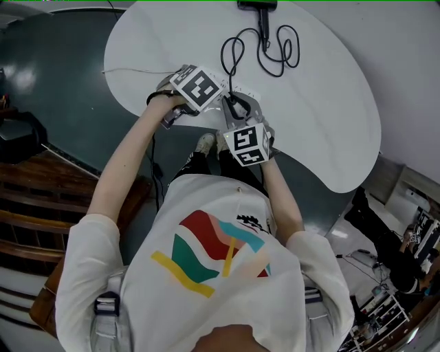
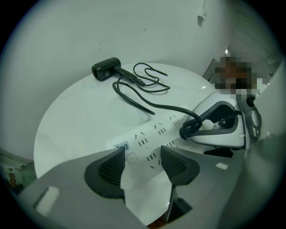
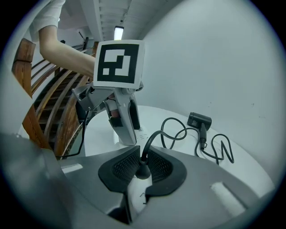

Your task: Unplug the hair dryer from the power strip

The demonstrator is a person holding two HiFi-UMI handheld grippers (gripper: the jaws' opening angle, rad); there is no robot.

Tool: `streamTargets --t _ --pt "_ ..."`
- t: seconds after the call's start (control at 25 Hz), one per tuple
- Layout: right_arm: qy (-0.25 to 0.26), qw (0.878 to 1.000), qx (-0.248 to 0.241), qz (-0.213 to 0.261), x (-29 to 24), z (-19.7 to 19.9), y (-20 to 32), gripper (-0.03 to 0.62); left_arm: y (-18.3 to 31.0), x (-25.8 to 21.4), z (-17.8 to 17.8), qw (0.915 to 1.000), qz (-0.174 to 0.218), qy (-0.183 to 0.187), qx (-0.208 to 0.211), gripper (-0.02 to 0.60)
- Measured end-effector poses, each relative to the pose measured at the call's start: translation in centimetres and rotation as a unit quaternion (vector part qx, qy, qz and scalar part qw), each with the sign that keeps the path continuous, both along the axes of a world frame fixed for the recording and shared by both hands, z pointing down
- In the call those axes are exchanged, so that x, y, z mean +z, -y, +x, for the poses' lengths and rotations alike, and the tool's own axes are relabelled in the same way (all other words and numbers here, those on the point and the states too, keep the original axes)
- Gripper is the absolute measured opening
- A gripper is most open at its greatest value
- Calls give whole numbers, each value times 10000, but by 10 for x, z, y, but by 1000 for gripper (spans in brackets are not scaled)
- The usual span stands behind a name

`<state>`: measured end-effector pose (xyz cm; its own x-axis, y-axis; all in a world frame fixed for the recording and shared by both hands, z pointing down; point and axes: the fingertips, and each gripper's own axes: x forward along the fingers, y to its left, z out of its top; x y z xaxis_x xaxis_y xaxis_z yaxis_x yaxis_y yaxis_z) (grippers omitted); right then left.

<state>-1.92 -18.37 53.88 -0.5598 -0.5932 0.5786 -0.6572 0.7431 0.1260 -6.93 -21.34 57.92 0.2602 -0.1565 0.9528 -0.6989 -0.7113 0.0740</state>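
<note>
A black hair dryer (image 1: pixel 258 5) lies at the far edge of the white round table (image 1: pixel 330 103). Its black cord (image 1: pixel 268 51) loops back to a white power strip (image 2: pixel 154 132) near the front edge. My left gripper (image 2: pixel 143 154) points steeply down, shut on the near end of the strip. My right gripper (image 3: pixel 142 163) is shut on the black plug (image 3: pixel 141 170), which sits in the strip. In the left gripper view that plug (image 2: pixel 187 131) shows between the right gripper's white jaws. The two grippers stand side by side in the head view, left gripper (image 1: pixel 196 89) and right gripper (image 1: pixel 247 141).
Wooden slats (image 1: pixel 27 199) and a dark floor (image 1: pixel 55 75) lie left of the table. A white wall (image 1: pixel 405 55) stands behind it. Equipment and cables (image 1: pixel 392 275) sit on the floor at the lower right. The table's far half holds only the dryer and its cord.
</note>
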Motion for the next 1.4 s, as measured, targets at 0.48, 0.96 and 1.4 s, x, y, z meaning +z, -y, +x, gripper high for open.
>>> streamTargets --t 0.48,0.96,1.4 --pt "1298 9795 895 -1253 1 14 15 61 2 1 4 10000 -18 35 50 253" --pt "1044 9847 684 -1219 -2 16 19 61 5 0 8 10000 14 -73 43 253" --pt "1894 9784 514 649 -150 2 79 64 3 0 11 9993 -4 82 369 232"
